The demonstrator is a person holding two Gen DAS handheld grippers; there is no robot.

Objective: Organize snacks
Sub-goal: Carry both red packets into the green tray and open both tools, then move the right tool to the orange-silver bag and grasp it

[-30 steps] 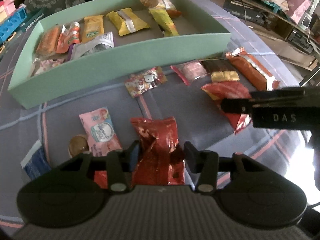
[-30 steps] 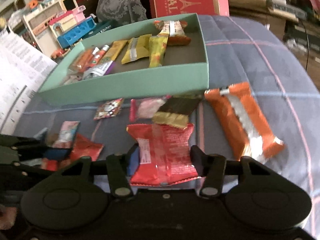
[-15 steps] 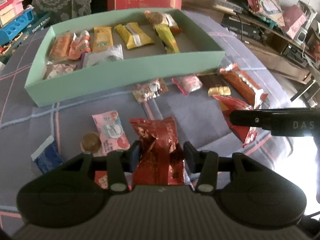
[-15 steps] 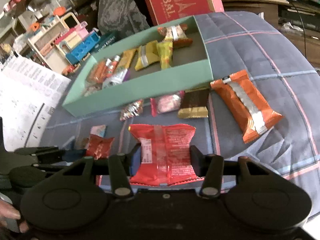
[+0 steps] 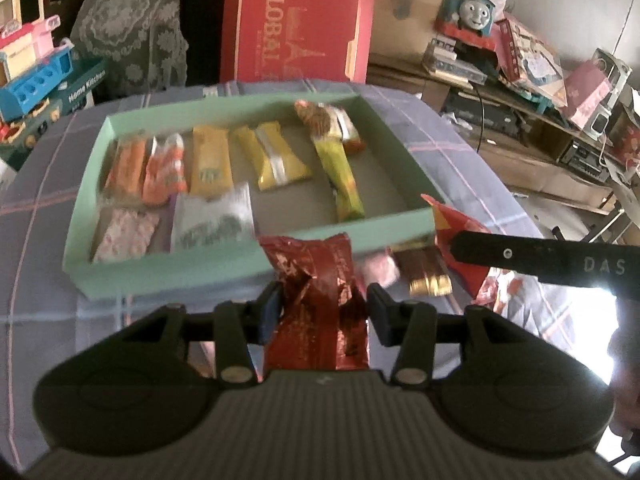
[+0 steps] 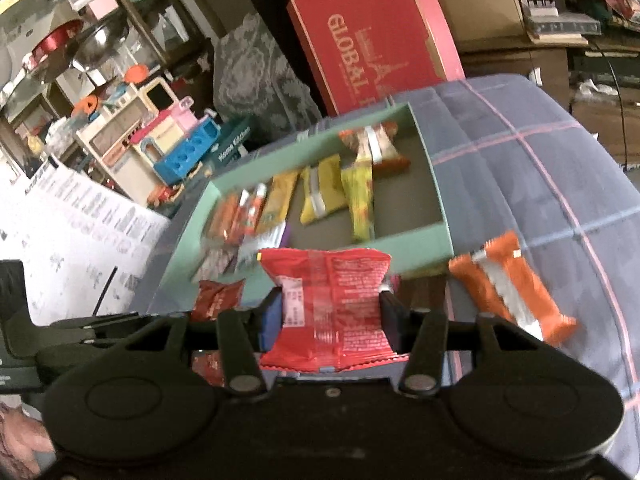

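Partly done: the green box point(image 5: 168, 276) already holds a row of bars and packets, while a few snacks lie just outside its near wall. The left gripper point(image 5: 320, 312) jaws pinch a crumpled dark-red wrapper point(image 5: 316, 300); the right gripper point(image 6: 328, 316) jaws pinch a bright-red packet point(image 6: 332, 300), both near that wall.

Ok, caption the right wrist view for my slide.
Right tool carries a red snack packet toward the green tray.

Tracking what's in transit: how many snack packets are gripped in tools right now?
2. A dark red foil packet sits in the left tool, a bright red packet in the right tool; both hang near the green box, by its front wall.
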